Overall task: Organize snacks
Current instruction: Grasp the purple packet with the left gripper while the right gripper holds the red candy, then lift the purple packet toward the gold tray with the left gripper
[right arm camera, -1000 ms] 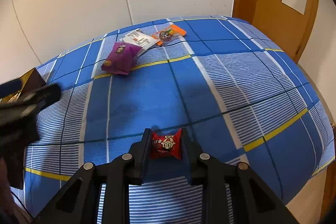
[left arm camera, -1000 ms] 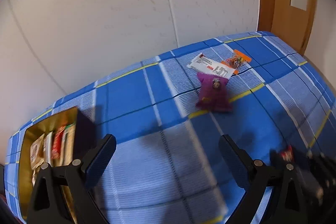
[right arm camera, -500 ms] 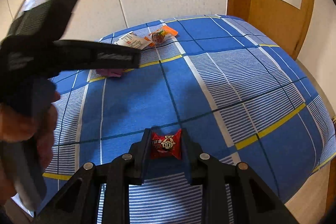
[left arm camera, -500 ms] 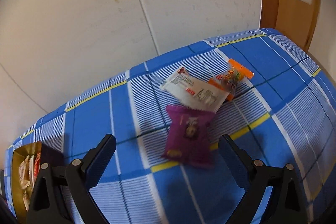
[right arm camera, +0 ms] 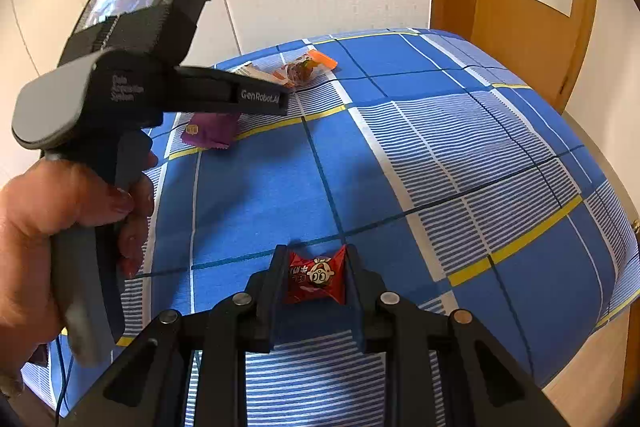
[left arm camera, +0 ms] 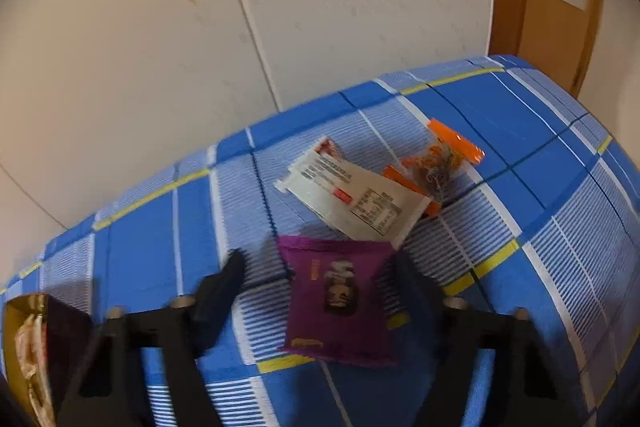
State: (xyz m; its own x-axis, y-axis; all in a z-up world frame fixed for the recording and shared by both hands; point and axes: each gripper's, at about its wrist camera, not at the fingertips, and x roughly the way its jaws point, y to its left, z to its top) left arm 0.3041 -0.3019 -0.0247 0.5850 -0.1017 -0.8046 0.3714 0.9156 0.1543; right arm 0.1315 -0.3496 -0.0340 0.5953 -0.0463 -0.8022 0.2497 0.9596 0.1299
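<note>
Blue checked tablecloth (left arm camera: pixel 540 267) near its wall-side edge carries a light, crinkly, slippery purple foil snack packet (left arm camera: pixel 340 301), best pinched across its sides by the closing left gripper (left arm camera: pixel 320 269) straddling it, while a small red wrapped candy (right arm camera: pixel 316 277) is pinched in the right gripper (right arm camera: pixel 314 277).

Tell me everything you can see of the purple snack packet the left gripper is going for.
The purple snack packet is a flat, soft pillow pouch of glossy foil with crimped ends, a dark picture in the middle and a small yellow mark near its lower edge. It lies flat on the blue checked cloth, just below the white packet, whether touching is unclear. It sits between the fingers of the left gripper, whose jaws are closing; the pads do not yet press it.
</note>
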